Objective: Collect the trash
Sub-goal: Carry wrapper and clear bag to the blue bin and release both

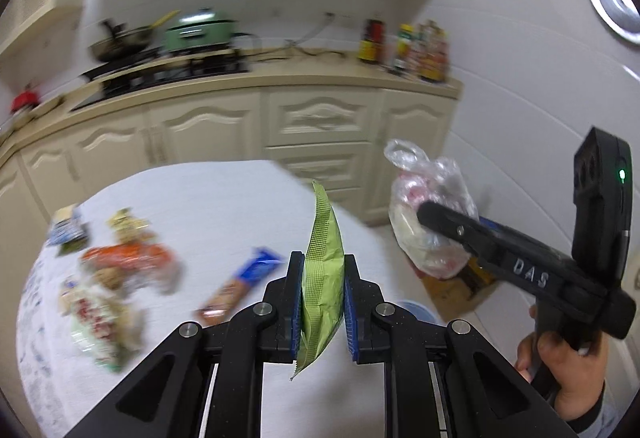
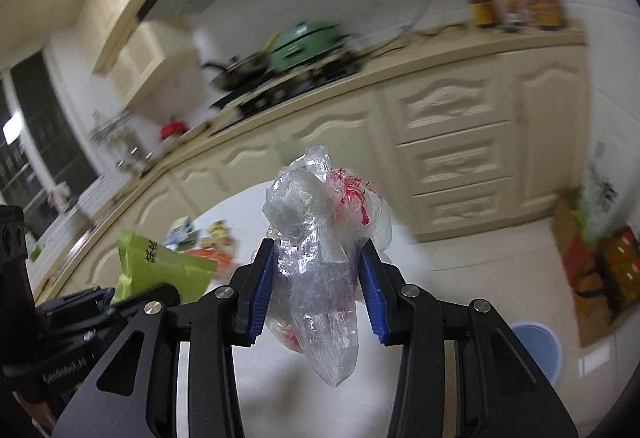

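My left gripper point(image 1: 322, 270) is shut on a green wrapper point(image 1: 323, 258) and holds it upright above the white table point(image 1: 208, 206). My right gripper point(image 2: 318, 258) is shut on a crumpled clear plastic bag point(image 2: 320, 278) with red print, held in the air to the right of the table. That bag also shows in the left wrist view point(image 1: 432, 214), with the right gripper point(image 1: 436, 218) on it. The green wrapper also shows in the right wrist view point(image 2: 160, 266), at the lower left.
Several wrappers lie on the table's left side: an orange packet point(image 1: 128, 258), a blue-and-brown bar wrapper point(image 1: 236, 286), a red-and-white packet point(image 1: 100, 322). A blue bin point(image 2: 538, 350) stands on the floor to the right. Cardboard boxes point(image 2: 592, 262) sit by the wall. Kitchen cabinets point(image 1: 320, 118) run behind.
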Demonstrator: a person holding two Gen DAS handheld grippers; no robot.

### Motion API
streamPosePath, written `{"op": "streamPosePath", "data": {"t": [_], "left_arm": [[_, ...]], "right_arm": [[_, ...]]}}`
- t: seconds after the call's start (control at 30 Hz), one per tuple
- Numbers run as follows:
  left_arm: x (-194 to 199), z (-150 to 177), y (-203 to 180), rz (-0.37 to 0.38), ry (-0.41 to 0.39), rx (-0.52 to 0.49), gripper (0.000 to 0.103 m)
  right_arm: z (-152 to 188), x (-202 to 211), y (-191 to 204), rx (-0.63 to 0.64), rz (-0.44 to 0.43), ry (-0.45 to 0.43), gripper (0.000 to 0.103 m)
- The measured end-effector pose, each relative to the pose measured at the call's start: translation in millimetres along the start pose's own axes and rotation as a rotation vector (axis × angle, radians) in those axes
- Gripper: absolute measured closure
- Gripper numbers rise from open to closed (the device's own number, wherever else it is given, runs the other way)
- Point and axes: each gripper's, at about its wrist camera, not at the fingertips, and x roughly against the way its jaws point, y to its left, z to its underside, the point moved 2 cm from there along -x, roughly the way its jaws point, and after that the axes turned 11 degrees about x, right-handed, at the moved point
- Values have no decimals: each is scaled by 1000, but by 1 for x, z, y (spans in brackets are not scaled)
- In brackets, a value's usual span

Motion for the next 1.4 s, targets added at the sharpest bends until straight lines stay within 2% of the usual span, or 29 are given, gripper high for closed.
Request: {"op": "streamPosePath", "data": {"t": [0.13, 0.3, 0.47, 0.6, 0.7, 0.8, 0.9, 0.97, 1.03, 1.17, 1.27, 1.4], "left_arm": [[-42, 0, -66, 55, 69, -89, 89], [-105, 7, -128, 87, 170, -188, 89], [-188, 15, -170, 72, 293, -249, 89], [-252, 19, -199, 50, 376, -275, 89], [-293, 20, -213, 66, 436, -270, 89], [-325, 15, -227, 66, 449, -279, 84], [-350, 10, -230, 44, 452, -279, 73], [-357, 20, -225, 24, 446, -271, 42], [-365, 18, -222, 0, 421, -252, 31], [-359, 35, -221, -75, 386, -254, 30], [-352, 36, -221, -136, 339, -231, 30], [-329, 41, -228, -164, 297, -192, 30]], "right_arm": [[25, 33, -58, -73, 97, -3, 62], [62, 52, -125, -171, 195, 23, 62], [103, 57, -184, -269, 266, 68, 62], [136, 52, -217, -328, 306, 116, 62], [156, 44, -239, -367, 325, 153, 62], [169, 36, -255, -398, 339, 173, 62], [180, 29, -265, -417, 355, 188, 62], [186, 25, -270, -429, 359, 199, 62], [192, 19, -275, -444, 354, 213, 62], [199, 7, -278, -455, 346, 229, 62], [199, -5, -279, -451, 344, 238, 61], [189, -19, -280, -434, 346, 225, 56]]}}
